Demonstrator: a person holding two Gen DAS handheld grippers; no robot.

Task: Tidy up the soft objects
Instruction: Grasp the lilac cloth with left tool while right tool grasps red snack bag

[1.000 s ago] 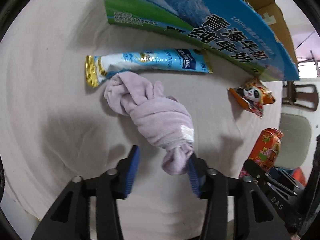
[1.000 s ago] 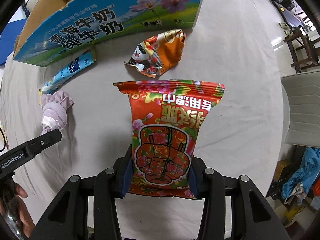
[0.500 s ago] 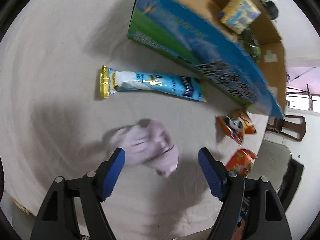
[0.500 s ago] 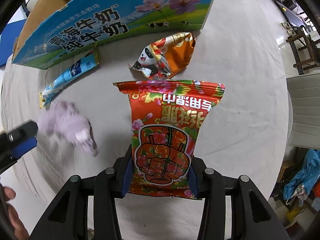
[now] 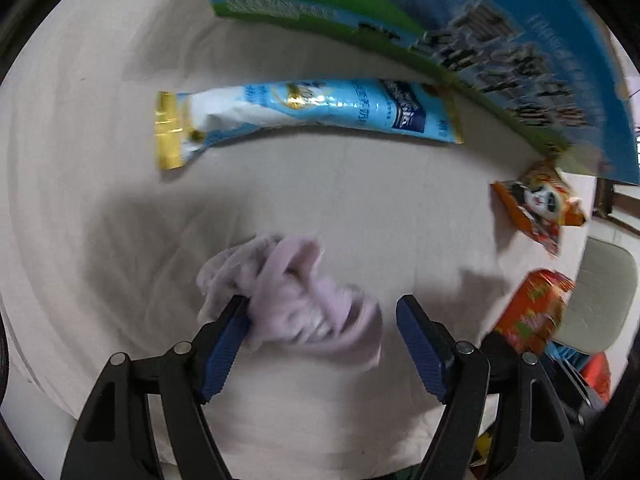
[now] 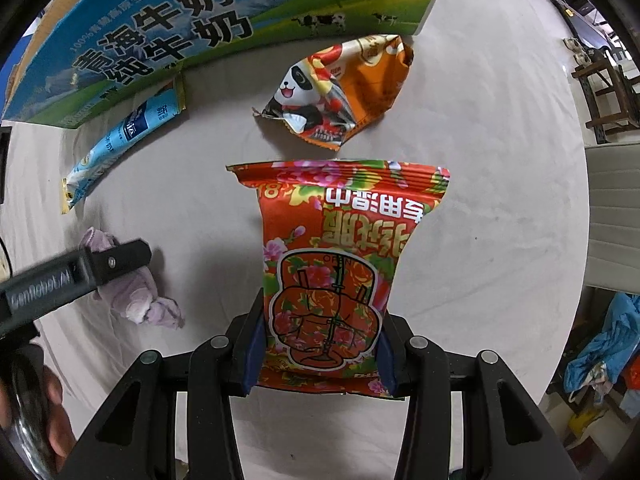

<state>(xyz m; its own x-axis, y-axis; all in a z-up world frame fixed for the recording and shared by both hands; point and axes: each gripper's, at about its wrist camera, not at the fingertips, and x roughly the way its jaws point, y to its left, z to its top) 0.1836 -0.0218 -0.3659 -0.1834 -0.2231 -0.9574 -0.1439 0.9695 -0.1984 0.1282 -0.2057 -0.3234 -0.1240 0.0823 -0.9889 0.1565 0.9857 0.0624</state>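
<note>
A crumpled lilac cloth (image 5: pixel 292 304) lies on the white tablecloth between the wide-open jaws of my left gripper (image 5: pixel 322 334); its left pad touches the cloth, the right pad stands apart. The cloth also shows in the right wrist view (image 6: pixel 136 292), partly under the left gripper's finger (image 6: pixel 108 260). My right gripper (image 6: pixel 320 354) is shut on a red flowered snack bag (image 6: pixel 340 264) and holds it above the table.
A blue and green milk carton box (image 6: pixel 168 32) stands open at the back. A long blue packet (image 5: pixel 312 110) lies in front of it. An orange panda snack bag (image 6: pixel 340 92) lies near the box corner. A chair (image 6: pixel 612 216) stands at the right.
My left gripper let go of the cloth, lifted and opened wide, then came down around it. The cloth shifted and lies more crumpled. The right gripper and its bag stayed put.
</note>
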